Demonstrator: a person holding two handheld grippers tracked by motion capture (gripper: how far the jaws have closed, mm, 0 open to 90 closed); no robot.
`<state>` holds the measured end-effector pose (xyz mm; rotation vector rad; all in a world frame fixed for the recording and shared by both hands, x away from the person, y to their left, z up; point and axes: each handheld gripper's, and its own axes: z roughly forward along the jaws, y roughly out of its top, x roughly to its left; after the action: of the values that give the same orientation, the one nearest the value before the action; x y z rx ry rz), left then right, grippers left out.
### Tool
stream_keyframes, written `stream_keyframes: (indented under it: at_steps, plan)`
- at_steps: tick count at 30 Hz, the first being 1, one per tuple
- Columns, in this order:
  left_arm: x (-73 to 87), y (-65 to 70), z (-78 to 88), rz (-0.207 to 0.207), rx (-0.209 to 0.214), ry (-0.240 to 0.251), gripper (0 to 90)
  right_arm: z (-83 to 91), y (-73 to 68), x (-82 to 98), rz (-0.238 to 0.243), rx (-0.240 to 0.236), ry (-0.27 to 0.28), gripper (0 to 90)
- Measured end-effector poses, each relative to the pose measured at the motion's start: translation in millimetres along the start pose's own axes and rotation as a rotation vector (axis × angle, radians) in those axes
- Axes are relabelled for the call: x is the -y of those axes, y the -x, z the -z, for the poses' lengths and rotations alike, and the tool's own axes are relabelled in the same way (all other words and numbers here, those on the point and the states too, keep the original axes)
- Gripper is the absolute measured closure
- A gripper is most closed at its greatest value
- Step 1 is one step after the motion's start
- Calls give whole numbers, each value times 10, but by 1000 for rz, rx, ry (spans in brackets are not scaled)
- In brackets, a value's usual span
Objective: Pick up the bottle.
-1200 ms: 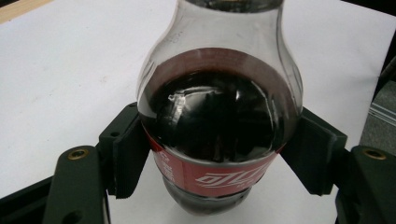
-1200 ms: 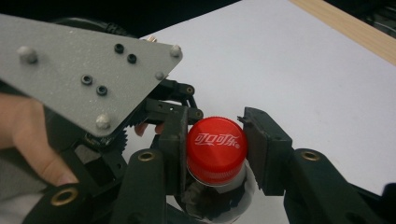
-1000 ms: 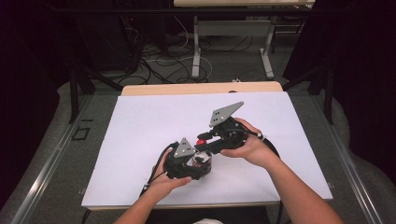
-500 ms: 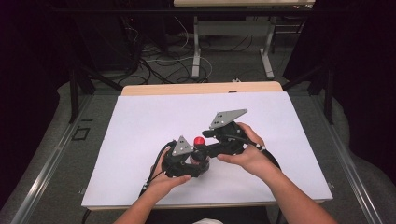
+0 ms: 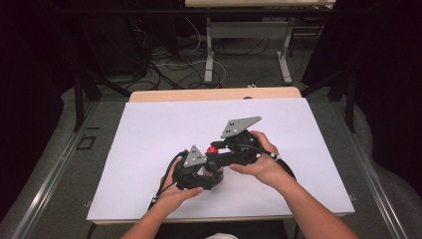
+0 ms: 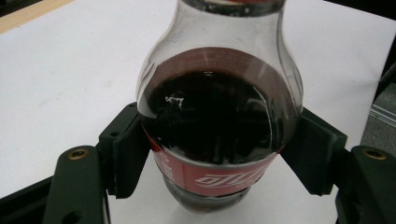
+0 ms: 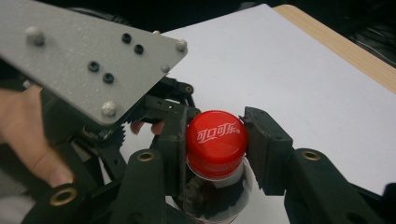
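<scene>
A small cola bottle (image 6: pixel 219 126) with dark drink and a red label stands on the white sheet. My left gripper (image 6: pixel 219 156) is shut on its body, one pad pressing each side. From the right, my right gripper (image 7: pixel 216 140) comes over the top; its jaws have just been closing and now clamp the red cap (image 7: pixel 216 142). In the high view the red cap (image 5: pixel 212 150) sits between the left gripper (image 5: pixel 199 175) and the right gripper (image 5: pixel 219 155), near the sheet's front middle. A hand holds each gripper.
The white sheet (image 5: pixel 164 129) covers the table, with a wooden edge (image 5: pixel 199 94) at the back. The left gripper's grey plate (image 7: pixel 88 56) sits close above the cap's left. Cables and table legs lie on the floor beyond.
The right gripper has shifted slightly and settled on the cap. The left hand and the bottle have stayed where they were.
</scene>
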<state>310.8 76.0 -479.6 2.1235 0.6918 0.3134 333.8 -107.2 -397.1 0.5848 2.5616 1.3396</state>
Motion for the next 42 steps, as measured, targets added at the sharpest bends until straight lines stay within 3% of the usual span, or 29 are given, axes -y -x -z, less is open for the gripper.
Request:
stream_keyframes:
  at_steps: [3,4,7,11,15,17,18,25,28,29,37,40,42]
  plan:
    - [2,22,-3,6,7,5,302,16,53,-4,37,-42,-7,613]
    - [3,32,-12,2,5,10,302,18,109,-4,85,-92,-5,613]
    - [-4,27,-4,-5,17,-9,302,20,179,-3,127,-149,-12,613]
    - [0,25,-21,-5,6,11,302,17,191,5,115,-153,-4,610]
    - [3,17,-13,11,2,7,302,28,155,4,81,-89,9,528]
    - [6,1,-11,15,-4,12,301,50,135,8,36,-53,1,491]
    - [7,-4,-10,22,-8,13,302,61,104,19,27,-11,5,470]
    - [9,-33,-3,28,-18,11,302,44,-20,64,13,82,-2,462]
    - [4,-41,9,28,-15,-6,302,31,-35,82,-8,95,-2,473]
    - [11,-30,-5,40,-26,9,301,13,-48,95,-28,105,4,487]
    - [12,-47,0,27,-27,-3,301,-54,-86,69,-79,137,39,498]
    - [13,-37,-10,32,-29,-1,301,-80,-87,48,-98,133,36,534]
    - [13,-37,-9,32,-27,-1,301,-88,-78,36,-109,114,34,608]
